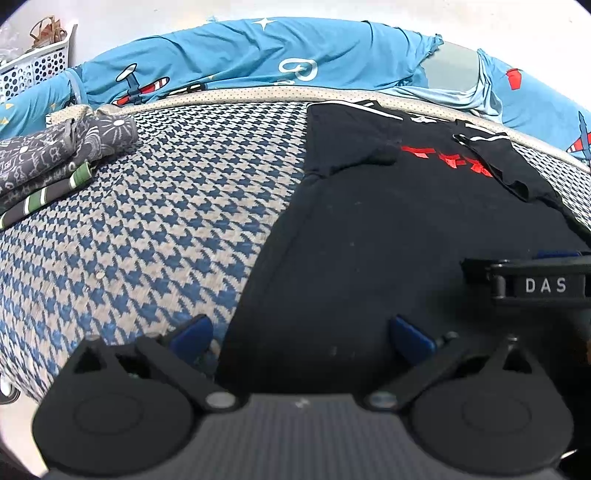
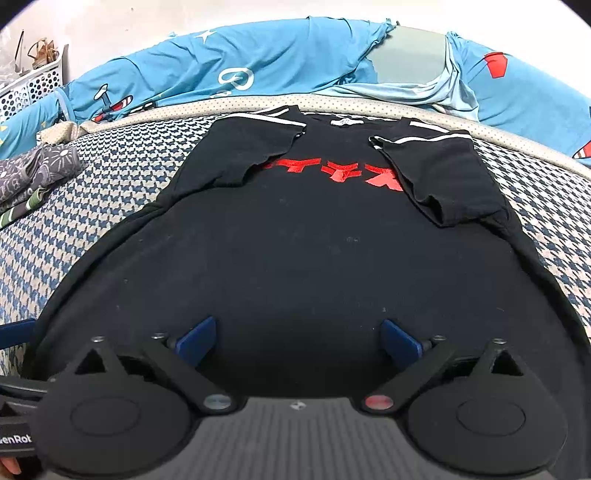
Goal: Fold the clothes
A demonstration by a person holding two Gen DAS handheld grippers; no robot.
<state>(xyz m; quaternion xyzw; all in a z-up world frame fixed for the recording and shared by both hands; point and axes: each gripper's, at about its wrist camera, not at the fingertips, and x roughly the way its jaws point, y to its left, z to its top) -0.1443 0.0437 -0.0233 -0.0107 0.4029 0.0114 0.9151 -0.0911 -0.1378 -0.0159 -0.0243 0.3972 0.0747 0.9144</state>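
Black T-shirt (image 2: 295, 251) lies flat on the houndstooth bed cover (image 1: 155, 229), both sleeves folded in over the red print (image 2: 332, 171). Right gripper (image 2: 300, 341) spread wide over the hem, grasping nothing. Left gripper (image 1: 301, 334) also released, straddling the shirt's left edge. White perforated basket (image 1: 33, 68) at 10 o'clock holds brownish items, unclear. Folded grey clothes (image 1: 55, 155) at 9.

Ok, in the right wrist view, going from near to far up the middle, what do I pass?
Right gripper → black T-shirt → red print → white neck label → beige dotted bed edge → blue aeroplane-print bedding → wall.
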